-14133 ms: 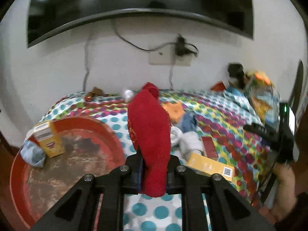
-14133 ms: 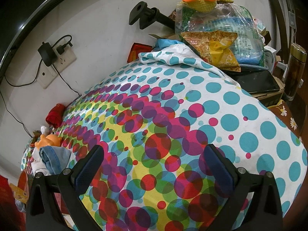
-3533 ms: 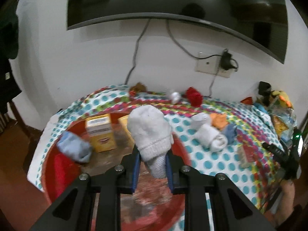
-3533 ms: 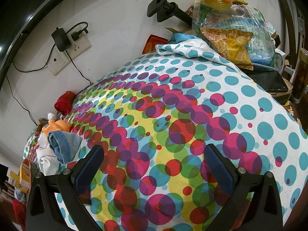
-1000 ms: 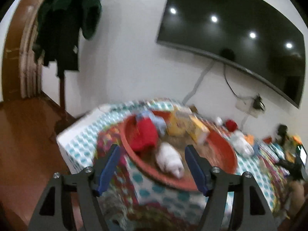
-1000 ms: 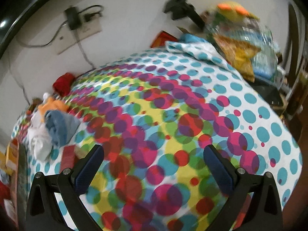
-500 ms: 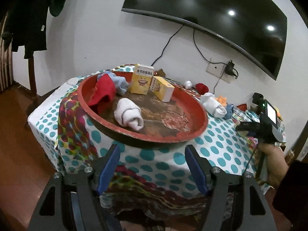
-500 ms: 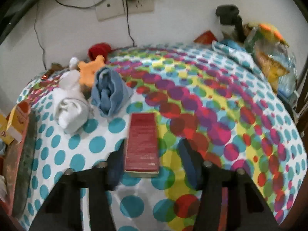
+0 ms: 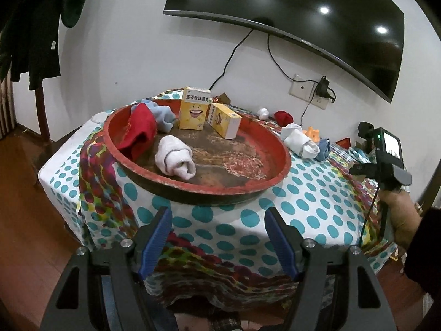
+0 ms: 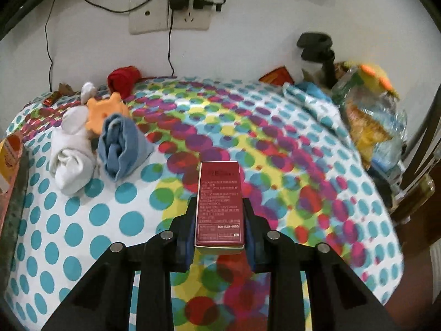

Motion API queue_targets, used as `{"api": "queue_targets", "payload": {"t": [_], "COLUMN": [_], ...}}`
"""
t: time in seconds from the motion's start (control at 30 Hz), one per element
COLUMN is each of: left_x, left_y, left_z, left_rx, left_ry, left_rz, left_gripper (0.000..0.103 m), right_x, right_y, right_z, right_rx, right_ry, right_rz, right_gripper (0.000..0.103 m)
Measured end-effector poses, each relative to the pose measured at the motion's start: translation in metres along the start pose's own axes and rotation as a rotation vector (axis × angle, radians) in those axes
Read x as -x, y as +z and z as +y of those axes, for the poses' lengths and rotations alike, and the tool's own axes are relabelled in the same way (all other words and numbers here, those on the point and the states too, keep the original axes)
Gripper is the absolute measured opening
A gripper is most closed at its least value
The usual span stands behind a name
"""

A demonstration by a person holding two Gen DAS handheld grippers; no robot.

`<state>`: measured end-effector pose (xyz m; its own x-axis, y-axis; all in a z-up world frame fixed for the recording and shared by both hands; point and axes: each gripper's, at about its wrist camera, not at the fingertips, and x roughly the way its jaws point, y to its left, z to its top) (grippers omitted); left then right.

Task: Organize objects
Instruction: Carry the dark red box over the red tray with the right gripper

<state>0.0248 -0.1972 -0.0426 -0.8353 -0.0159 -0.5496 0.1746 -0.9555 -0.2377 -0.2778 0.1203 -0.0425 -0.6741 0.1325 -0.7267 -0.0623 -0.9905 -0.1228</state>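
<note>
Right wrist view shows the right claw (image 10: 219,223) clamped on the sides of a dark red box (image 10: 219,202), held level and lengthwise along the fingers just above the polka-dot table (image 10: 275,143). White print covers the box's top face; only the number "400-830-4000" near its close end reads clearly. Ahead and to the left of this claw lie a rolled blue cloth (image 10: 121,144), a rolled white sock (image 10: 72,151) and an orange toy (image 10: 106,110), bunched together; a red cloth (image 10: 122,80) sits farther off by the wall.

From the left wrist view, the left claw (image 9: 219,234) stands wide apart and holds nothing, pulled back off the table's near edge. Straight ahead sits a round red tray (image 9: 154,182) with a white sock roll (image 9: 176,160), a red sock (image 9: 139,132) and two yellow boxes (image 9: 195,109) printed with a smiling mouth and Chinese characters. Far right, the person's right hand (image 9: 399,212) grips the other device's handle.
</note>
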Motion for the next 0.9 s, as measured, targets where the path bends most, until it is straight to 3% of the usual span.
{"api": "queue_targets", "payload": {"t": [0.4,0.9], "left_x": [0.0,-0.006], "left_y": [-0.002,-0.004], "left_z": [-0.001,-0.001], "left_rx": [-0.01,-0.022], "left_ry": [0.011,0.034], "left_rz": [0.019,0.056], "left_gripper": [0.071,0.071], "right_x": [0.03,0.045], "right_y": [0.027,0.031], "right_z": [0.036,0.077], "right_rx": [0.05,0.089], "right_ry": [0.043,0.06], "right_rz": [-0.065,-0.08], "right_gripper": [0.027,0.027]}}
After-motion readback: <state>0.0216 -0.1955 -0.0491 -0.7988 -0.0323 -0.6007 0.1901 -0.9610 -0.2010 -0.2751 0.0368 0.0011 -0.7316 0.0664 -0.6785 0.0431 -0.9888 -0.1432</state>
